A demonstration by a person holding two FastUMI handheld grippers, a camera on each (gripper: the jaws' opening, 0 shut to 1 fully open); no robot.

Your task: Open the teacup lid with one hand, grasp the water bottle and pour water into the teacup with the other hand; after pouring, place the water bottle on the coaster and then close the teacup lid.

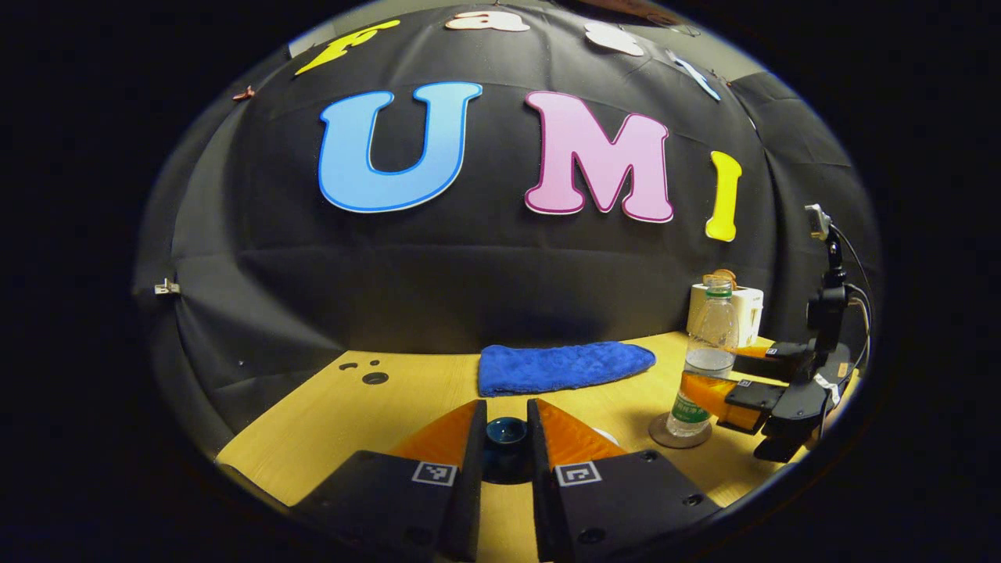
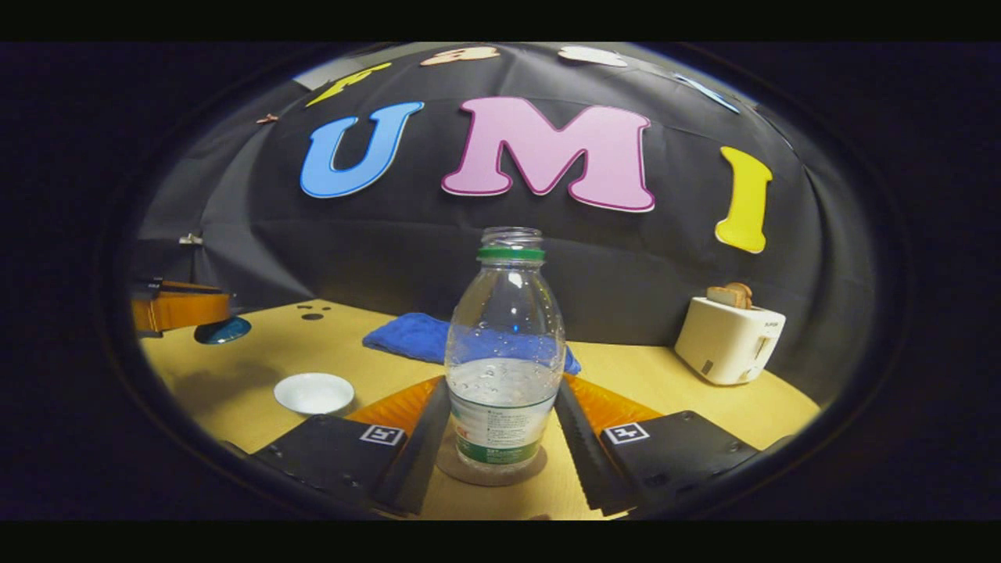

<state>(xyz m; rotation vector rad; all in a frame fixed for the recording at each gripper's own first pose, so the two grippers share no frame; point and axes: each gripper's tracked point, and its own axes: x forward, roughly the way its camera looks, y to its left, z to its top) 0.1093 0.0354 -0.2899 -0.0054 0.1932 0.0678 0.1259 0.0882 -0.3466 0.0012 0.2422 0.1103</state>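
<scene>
Right gripper view: uncapped water bottle [image 2: 505,352], perhaps half full.

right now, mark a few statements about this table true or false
1. The water bottle stands on the coaster. True.
2. The water bottle has its cap on. False: its neck is open.
3. The teacup lid sits on the teacup. False: the left hand-held gripper holds it, away from the teacup.
4. Toast sticks out of the toaster. True.
5. The blue cloth is draped over the toaster. False: it lies flat on the table.
</scene>
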